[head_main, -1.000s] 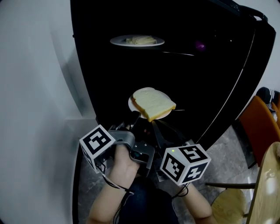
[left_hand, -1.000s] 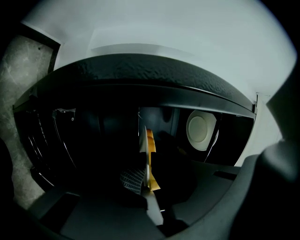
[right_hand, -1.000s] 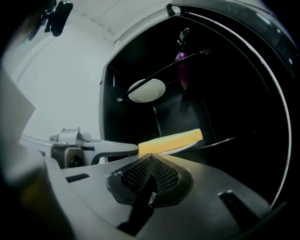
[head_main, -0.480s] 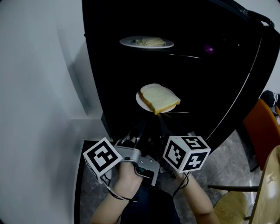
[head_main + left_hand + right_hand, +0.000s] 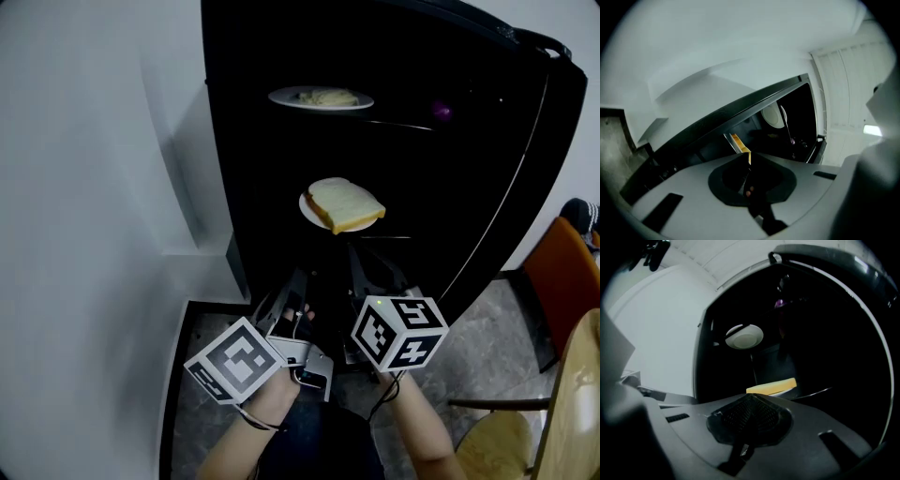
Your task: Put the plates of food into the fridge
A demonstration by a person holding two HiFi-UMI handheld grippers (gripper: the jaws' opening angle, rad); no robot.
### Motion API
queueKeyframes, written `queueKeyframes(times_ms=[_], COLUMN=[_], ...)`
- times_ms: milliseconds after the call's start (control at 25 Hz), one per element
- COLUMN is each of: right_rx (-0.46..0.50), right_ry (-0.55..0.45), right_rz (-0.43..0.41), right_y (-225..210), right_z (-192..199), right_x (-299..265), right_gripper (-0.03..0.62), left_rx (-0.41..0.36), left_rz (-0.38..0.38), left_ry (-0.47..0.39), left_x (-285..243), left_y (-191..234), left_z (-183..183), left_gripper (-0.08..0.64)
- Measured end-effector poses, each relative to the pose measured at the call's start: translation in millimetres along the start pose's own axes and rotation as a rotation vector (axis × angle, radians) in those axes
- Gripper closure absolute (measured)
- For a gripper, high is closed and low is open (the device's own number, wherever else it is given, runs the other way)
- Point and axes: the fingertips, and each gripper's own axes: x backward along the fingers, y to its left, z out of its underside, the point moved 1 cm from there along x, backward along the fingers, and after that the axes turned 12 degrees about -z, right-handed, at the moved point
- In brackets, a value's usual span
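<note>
— Where are the plates?
— Both are in the open fridge (image 5: 469,169), ahead of and above the two hand-held grippers. The lower plate (image 5: 307,202) sits on a shelf a little beyond their tips and carries a slice of bread (image 5: 345,203). The upper plate (image 5: 281,97) is on the shelf above, well apart from either one. It holds some pale food that I cannot make out.
— How is the left hand-held gripper (image 5: 749,158)?
— Its jaws are pressed together with nothing between them. It is rolled to one side, so the fridge runs slantwise across its view. The edge of the bread shows just past its tip.
— And the right hand-held gripper (image 5: 751,397)?
— It is closed tight as well, and empty. It points into the fridge, with the bread ahead and slightly above its tip. The upper plate is higher, seen from underneath.
— How do the two stand to each other?
— They are side by side in front of the fridge, apart from both plates.
— What else is around?
— There is a white wall (image 5: 94,187) on the left hand-held gripper's side and a grey stone floor (image 5: 487,337) below. An orange chair (image 5: 562,272) stands off to the right hand-held gripper's side.
</note>
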Motion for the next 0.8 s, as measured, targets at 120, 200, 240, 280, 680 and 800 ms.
queueKeyframes(times_ms=[120, 200, 240, 280, 680, 800], right_rx=[0.136, 0.209, 0.228, 0.233, 0.208, 0.235], right_ry=[-0.073, -0.108, -0.122, -0.135, -0.199, -0.206], right_rz=[0.030, 0.052, 0.058, 0.061, 0.028, 0.037], right_y=[7.9, 10.6, 10.9, 10.6, 11.2, 15.0], right_z=[-12.9, -20.3, -23.0, -24.8, -26.6, -40.8], right_x=[27.4, 43.6, 50.1, 55.7, 68.1, 54.9], right_gripper=[0.580, 0.580, 0.580, 0.580, 0.580, 0.580], left_rx=[-0.257, -0.477, -0.584, -0.679, -1.077, -1.069], left_rz=[-0.025, -0.062, -0.081, -0.098, -0.164, -0.174], left_ry=[-0.091, -0.177, -0.222, -0.259, -0.360, -0.354], left_x=[3.4, 4.4, 4.6, 4.6, 0.5, -5.2], left_y=[-12.2, -23.2, -28.6, -33.3, -52.1, -65.2], left_z=[-1.6, -3.0, -3.8, -3.8, 13.0, -0.5], left_gripper=[0.541, 0.541, 0.541, 0.541, 0.546, 0.546])
